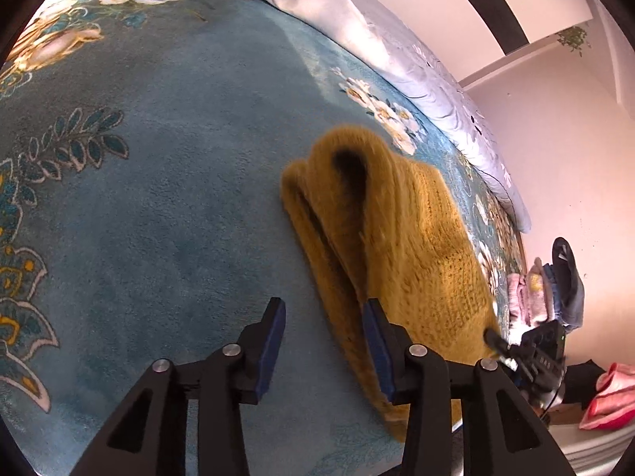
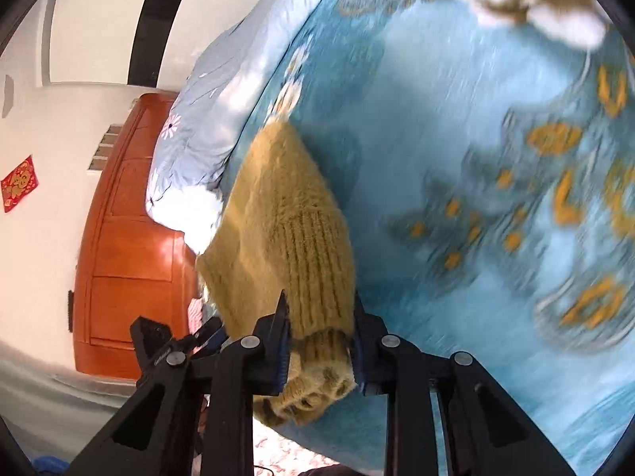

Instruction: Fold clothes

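Partly blurred, our right gripper (image 2: 319, 343) seems to pinch the yellow sweater (image 2: 285, 230); our left gripper (image 1: 325, 341) stands spread, holding nothing.

sweater (image 1: 401, 246): 1 | tongs: 2, left tongs (image 1: 325, 341), right tongs (image 2: 319, 341) | blanket (image 1: 158, 198): 1 | quilt (image 1: 397, 47): 1

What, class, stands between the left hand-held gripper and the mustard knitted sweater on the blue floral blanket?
Nothing visible. The left hand-held gripper stands open over bare blue floral blanket, and the mustard knitted sweater lies right beside its right finger. The right hand-held gripper already grips the sweater's ribbed edge.
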